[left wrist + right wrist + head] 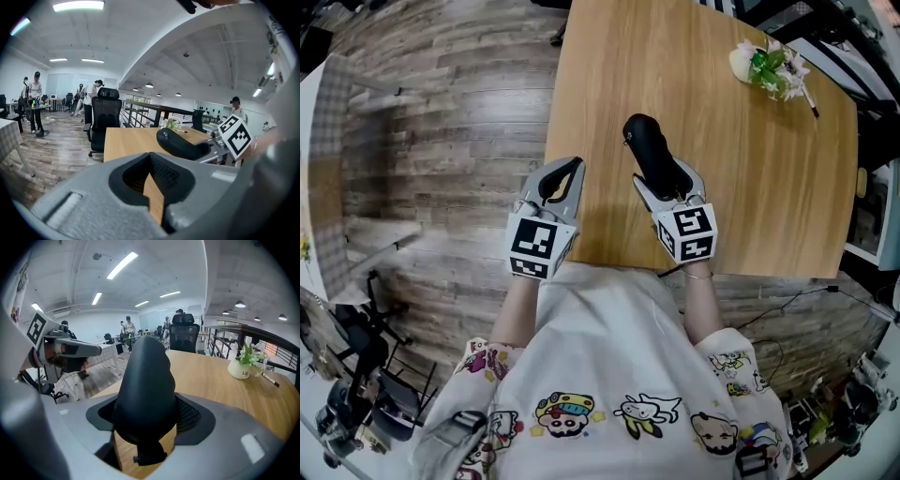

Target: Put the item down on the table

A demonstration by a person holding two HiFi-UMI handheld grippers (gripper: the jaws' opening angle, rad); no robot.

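**A:** What does the right hand-held gripper have?

**B:** Its jaws stand wide and are clamped on the thick end of a black soft zip pouch. The pouch sticks out ahead of the jaws over the light wooden tabletop, near its front edge. I cannot tell whether the far end touches the wood.

**A:** And the left hand-held gripper?

**B:** Its jaws meet at the tips with nothing between them. It hangs at the tabletop's front left corner, beside the right one and apart from the pouch.

**A:** What else is around?

**B:** A white pot of green plant sits at the far right corner, well apart. A black office chair stands on the wooden plank floor near the tabletop's far end.
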